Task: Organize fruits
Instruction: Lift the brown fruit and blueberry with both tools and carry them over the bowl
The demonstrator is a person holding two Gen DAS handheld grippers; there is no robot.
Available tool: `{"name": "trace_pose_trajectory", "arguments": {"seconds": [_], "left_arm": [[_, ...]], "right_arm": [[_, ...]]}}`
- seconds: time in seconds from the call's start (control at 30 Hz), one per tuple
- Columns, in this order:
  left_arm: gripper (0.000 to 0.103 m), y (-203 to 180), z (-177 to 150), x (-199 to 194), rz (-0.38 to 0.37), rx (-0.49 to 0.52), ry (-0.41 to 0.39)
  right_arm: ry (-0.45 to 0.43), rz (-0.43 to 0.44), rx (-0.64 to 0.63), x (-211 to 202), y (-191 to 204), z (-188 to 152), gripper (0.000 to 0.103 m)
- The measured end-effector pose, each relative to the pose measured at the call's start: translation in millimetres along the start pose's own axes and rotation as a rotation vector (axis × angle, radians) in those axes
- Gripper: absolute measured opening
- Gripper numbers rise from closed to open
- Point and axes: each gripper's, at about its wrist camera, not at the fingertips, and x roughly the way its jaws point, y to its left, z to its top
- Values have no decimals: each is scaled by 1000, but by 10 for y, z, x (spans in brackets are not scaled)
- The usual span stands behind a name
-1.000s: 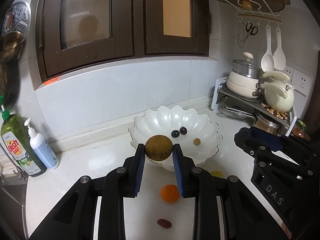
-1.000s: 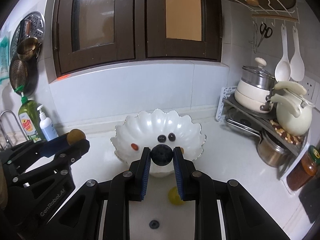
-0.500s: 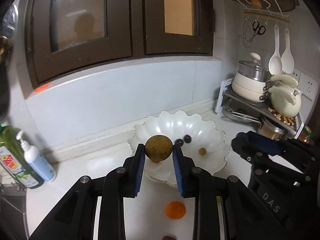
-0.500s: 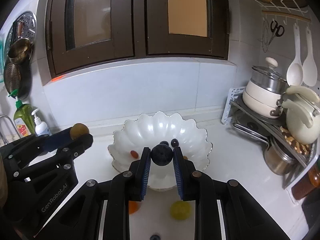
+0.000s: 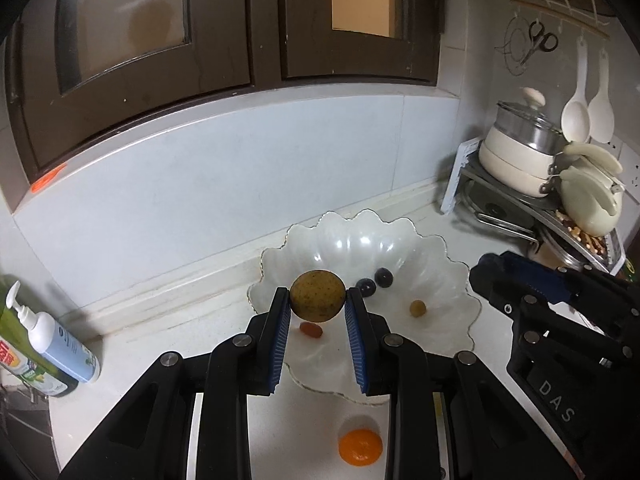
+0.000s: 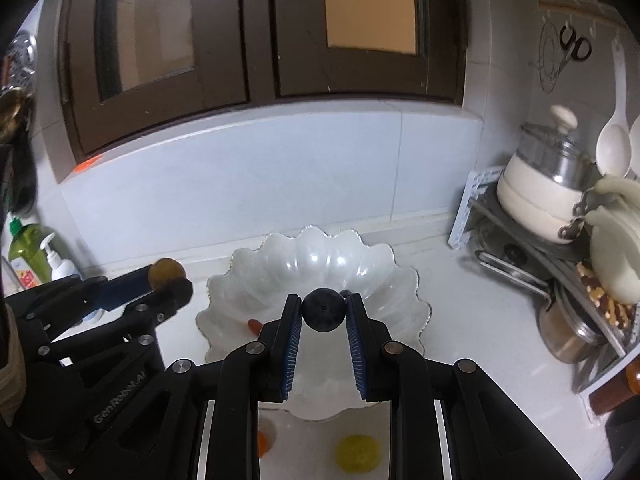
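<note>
Between the blue pads of the left gripper (image 5: 318,300) sits a round, speckled brown fruit (image 5: 317,296), pinched at its sides and held in the air over the near-left part of the white scalloped bowl (image 5: 448,276). The right gripper (image 6: 323,312) likewise has its pads pressed on a small dark round fruit (image 6: 323,309), held above the near half of the same bowl, which stands on the white counter (image 5: 168,336) close to the back wall. Inside the bowl lie two dark berries (image 5: 374,282) side by side, touching or nearly so, a small tan fruit (image 5: 417,308) to their right and apart from them, and a small red fruit (image 5: 311,330) near the left rim, just below the brown fruit as the left camera sees it. On the counter in front of the bowl, outside it, rest an orange fruit (image 5: 359,447) and, to its right in the right camera, a yellow fruit (image 6: 357,458), the two well apart. At the far left of the counter stand a green bottle (image 6: 25,251) and a white pump bottle (image 5: 56,346), close together. On the right, a metal rack (image 5: 516,208) holds a cream pot with a glass lid (image 5: 520,148) and a cream kettle (image 5: 592,200), with a steel pan (image 6: 568,332) underneath. Two white spoons (image 5: 576,116) and a pair of scissors (image 5: 540,42) hang on the wall above the rack, and dark brown cabinet doors (image 5: 160,40) with glass panes run across the top.
</note>
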Motion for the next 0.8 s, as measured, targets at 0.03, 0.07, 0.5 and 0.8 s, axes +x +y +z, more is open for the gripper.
{"name": "trace_pose_trajectory", "arguments": {"seconds": [0.03,0.07,0.5,0.8], "left_arm": [[28,0,18,25,8,5,2],[28,1,37,50,14,8,4],[28,13,222,531,15,15,103],[28,33,292,936,-7,3,199]], "right_arm": [[12,10,9,52,-24,22,24],[21,12,11,87,-34,36,24],[170,15,16,650,-134,225,24],[268,11,22,1045,-233,291,24]]}}
